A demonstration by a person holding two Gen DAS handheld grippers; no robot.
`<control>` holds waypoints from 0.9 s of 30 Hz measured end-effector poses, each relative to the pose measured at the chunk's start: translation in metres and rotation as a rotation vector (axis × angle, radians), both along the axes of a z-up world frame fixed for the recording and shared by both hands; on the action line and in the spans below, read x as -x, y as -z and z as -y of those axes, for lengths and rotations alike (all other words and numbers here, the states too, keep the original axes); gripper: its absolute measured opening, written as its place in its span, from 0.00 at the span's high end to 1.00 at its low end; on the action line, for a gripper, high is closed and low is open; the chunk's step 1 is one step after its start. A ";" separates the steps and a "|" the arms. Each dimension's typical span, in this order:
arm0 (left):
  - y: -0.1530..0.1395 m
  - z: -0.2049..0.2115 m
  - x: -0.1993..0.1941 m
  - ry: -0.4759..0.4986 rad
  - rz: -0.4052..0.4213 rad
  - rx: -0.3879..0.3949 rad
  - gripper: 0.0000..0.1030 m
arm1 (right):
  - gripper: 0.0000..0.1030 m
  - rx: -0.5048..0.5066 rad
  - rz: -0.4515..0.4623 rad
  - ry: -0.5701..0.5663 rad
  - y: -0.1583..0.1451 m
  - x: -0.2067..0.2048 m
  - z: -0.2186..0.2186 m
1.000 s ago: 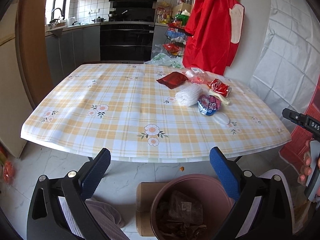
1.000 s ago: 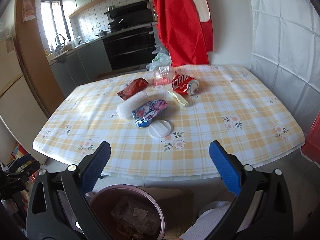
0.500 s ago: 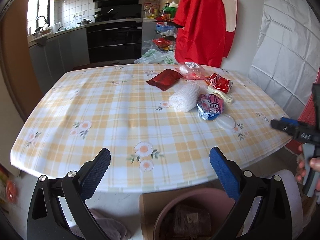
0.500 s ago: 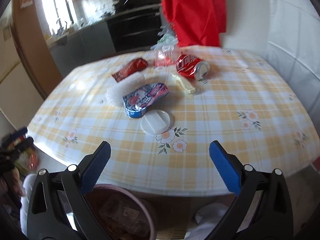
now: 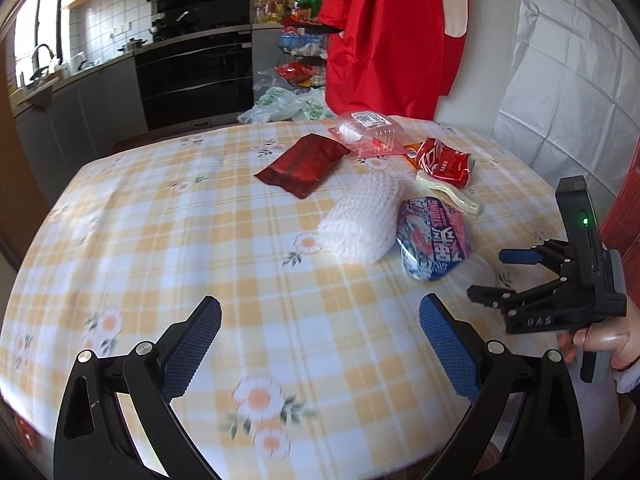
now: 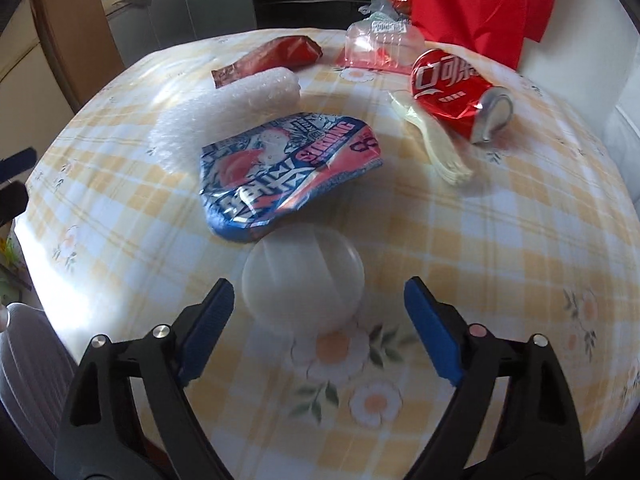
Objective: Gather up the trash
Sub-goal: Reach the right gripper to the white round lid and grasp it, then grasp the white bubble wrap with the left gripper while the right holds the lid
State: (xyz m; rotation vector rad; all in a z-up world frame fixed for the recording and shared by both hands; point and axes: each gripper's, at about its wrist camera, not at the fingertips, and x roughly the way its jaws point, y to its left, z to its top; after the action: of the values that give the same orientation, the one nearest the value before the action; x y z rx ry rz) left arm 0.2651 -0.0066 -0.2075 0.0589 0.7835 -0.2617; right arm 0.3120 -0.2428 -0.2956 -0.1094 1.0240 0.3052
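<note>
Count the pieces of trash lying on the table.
7: a white lid nearest the right gripper, blue wrapper, foam sleeve, dark red packet, clear box, crushed can, pale spoon. Smaller scraps may be hidden.

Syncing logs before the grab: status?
Both claws open, empty. Right claw lined up on white lid, not touching. Blue wrapper just behind lid.
</note>
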 end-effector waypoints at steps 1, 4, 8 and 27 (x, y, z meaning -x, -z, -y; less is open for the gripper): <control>0.003 0.003 -0.008 0.013 -0.003 0.000 0.06 | 0.17 0.003 -0.001 -0.003 0.001 -0.001 -0.001; 0.009 0.013 -0.028 0.045 -0.010 0.007 0.06 | 0.15 0.024 0.003 -0.013 0.005 -0.005 -0.004; 0.015 0.027 -0.058 0.077 -0.038 0.048 0.06 | 0.15 0.040 0.008 -0.029 0.005 -0.006 -0.007; 0.061 0.048 -0.136 0.068 -0.233 0.104 0.41 | 0.35 -0.023 0.008 0.014 -0.001 0.006 0.011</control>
State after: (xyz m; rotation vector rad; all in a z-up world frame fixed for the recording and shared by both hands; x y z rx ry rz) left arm 0.4010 -0.0549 -0.2680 -0.0438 0.9988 -0.3774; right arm 0.3062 -0.2540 -0.2949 -0.0828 1.0131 0.3035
